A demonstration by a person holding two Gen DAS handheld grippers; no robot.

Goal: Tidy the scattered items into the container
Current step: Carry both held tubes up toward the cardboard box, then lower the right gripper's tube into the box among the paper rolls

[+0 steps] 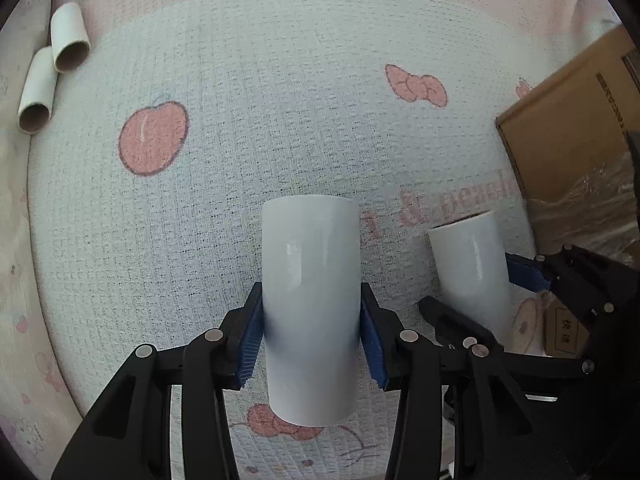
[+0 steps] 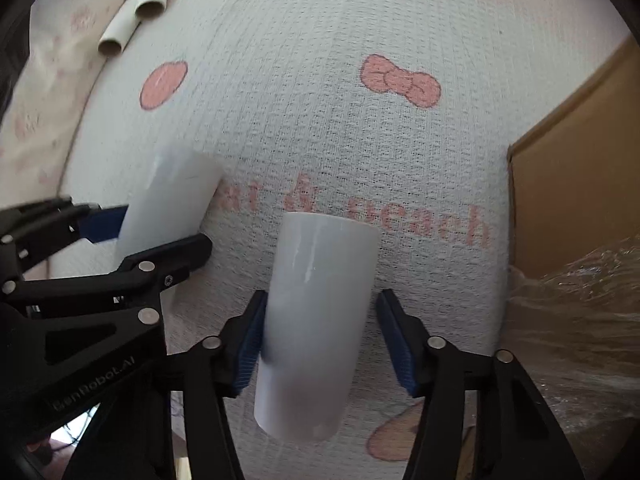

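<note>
My left gripper point(image 1: 311, 340) is shut on a white tube point(image 1: 310, 304), both blue pads pressed to its sides, above the patterned cloth. My right gripper point(image 2: 322, 344) has a second white tube point(image 2: 316, 320) between its fingers; the left pad touches it, the right pad point(image 2: 394, 336) stands apart from it with a gap. The right gripper and its tube also show in the left wrist view point(image 1: 470, 268), and the left gripper with its tube in the right wrist view point(image 2: 172, 200). The cardboard box point(image 1: 572, 140) lies to the right, also in the right wrist view point(image 2: 572, 184).
Two smaller cardboard tubes point(image 1: 54, 68) lie side by side at the far left edge of the cloth, also seen in the right wrist view point(image 2: 136, 12). Crinkled clear plastic point(image 2: 580, 320) sits at the box's near side. The cloth has pink fruit and bow prints.
</note>
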